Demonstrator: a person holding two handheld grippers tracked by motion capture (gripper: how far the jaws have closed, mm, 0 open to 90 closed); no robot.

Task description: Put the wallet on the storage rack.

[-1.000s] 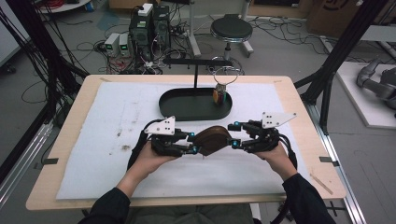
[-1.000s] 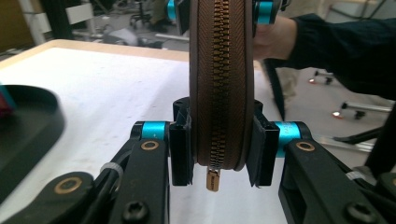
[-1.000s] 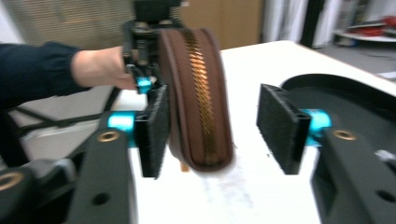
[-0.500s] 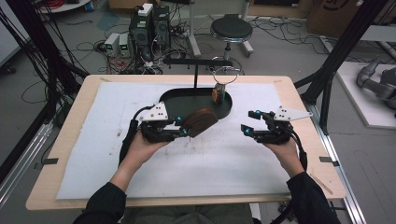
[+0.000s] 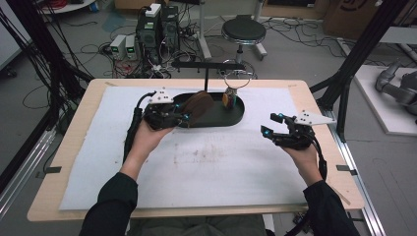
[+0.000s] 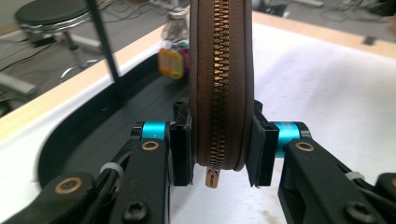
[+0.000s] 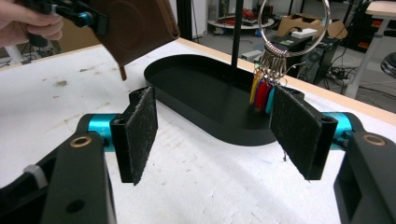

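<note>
My left gripper [image 5: 186, 117] is shut on a brown zippered leather pouch [image 5: 197, 106], held edge-up over the left part of the black oval tray [image 5: 235, 118]. Between its pads the pouch [image 6: 221, 84] shows its brass zipper, the pull hanging at the bottom. My right gripper [image 5: 270, 125] stands open and empty above the white mat, right of the tray. Its view looks between its two pads [image 7: 140, 134] toward the tray [image 7: 205, 105] and the held pouch [image 7: 135, 28] at upper left.
A black stand with a crossbar [image 5: 206, 65] rises from the tray, and a key ring with coloured tags [image 5: 229, 97] hangs from it at the tray's right end. A white mat [image 5: 206, 162] covers the wooden table. A stool and electronics stand on the floor behind.
The left gripper carried the pouch from the table's middle up and back over the tray. The right gripper let go of the pouch, opened and moved right.
</note>
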